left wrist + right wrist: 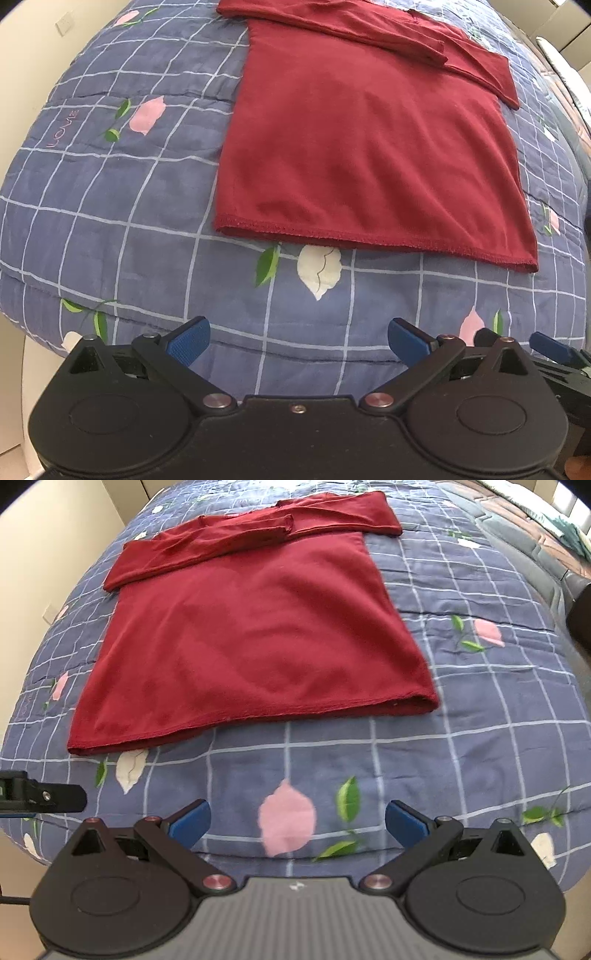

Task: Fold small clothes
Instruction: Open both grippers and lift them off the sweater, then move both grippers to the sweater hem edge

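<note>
Bedroom: cream walls (33,74) rise at 9 to 11 o'clock in both wrist views; a wall socket (65,22) shows at 11 o'clock in the left view.
Bed: a blue quilt (110,206) with a pale grid and printed pink and white petals and green leaves fills both views; the word "LOVE" (63,127) is printed at 9 o'clock in the left view.
Red shirt: a dark red long-sleeved shirt (365,147) lies flat on the quilt, from centre to 12 o'clock in the left view and likewise in the right view (251,638).
Sleeves: both sleeves (236,535) are folded across the shirt's far end, one lying over the other.
Hem: the near hem (369,238) faces the claws, with a strip of bare quilt between; it partly covers a white petal (319,269).
Left claw: the left claw (299,341) hovers at 6 o'clock, its blue-padded fingers (190,341) spread wide and pinching nothing, over quilt near the hem's middle.
Right claw: the right claw (297,821) hovers at 6 o'clock of its own view, fingers (404,823) likewise spread wide and empty, over a pink petal (286,821); the picture is slightly blurred.
Neighbours: each tool's edge shows in the other's view, the right one at 4 o'clock (550,349), the left one at 8 o'clock (40,797).
</note>
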Motion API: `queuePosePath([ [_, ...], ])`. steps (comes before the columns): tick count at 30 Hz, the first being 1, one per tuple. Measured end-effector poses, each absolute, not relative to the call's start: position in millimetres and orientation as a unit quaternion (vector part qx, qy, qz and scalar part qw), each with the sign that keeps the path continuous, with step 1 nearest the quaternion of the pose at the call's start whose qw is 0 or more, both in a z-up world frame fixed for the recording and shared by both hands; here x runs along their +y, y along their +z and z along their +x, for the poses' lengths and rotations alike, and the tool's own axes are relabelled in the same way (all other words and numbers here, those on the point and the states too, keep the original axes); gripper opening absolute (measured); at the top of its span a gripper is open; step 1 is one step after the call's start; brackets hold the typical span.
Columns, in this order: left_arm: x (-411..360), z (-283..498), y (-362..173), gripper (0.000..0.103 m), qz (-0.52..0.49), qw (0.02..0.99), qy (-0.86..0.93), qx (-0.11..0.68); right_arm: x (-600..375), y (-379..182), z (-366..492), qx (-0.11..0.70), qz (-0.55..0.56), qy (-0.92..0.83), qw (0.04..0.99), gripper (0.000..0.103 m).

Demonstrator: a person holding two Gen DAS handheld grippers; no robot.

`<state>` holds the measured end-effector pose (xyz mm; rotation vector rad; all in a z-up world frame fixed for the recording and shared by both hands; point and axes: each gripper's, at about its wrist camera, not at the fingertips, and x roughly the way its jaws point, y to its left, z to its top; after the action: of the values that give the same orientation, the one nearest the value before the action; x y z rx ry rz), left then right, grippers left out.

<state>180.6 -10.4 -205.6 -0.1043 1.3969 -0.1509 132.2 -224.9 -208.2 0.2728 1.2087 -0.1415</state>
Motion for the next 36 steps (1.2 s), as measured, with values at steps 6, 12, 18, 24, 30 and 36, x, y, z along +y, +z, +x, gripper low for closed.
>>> queuePosePath([
  [6,-7,187,-217,0.102,-0.034,0.756,-0.068,0.65,-217,-211,149,0.588,0.109,-0.082,0.797,0.103],
  [12,-7,196,-216,0.102,-0.006,0.763,-0.061,0.643,-224,-212,170,0.598,0.115,-0.083,0.789,0.103],
  [18,-23,196,-215,0.102,0.054,0.777,-0.092,0.62,-232,-213,188,0.6,0.109,-0.075,0.789,0.103],
  [24,-35,203,-222,0.102,0.071,0.772,-0.091,0.626,-243,-215,203,0.603,0.083,-0.065,0.79,0.103],
  [30,-45,214,-227,0.102,0.076,0.773,-0.076,0.626,-252,-217,218,0.608,0.061,-0.051,0.79,0.103],
  [36,-61,223,-228,0.102,0.092,0.777,-0.075,0.619,-255,-218,232,0.612,0.042,-0.029,0.789,0.103],
])
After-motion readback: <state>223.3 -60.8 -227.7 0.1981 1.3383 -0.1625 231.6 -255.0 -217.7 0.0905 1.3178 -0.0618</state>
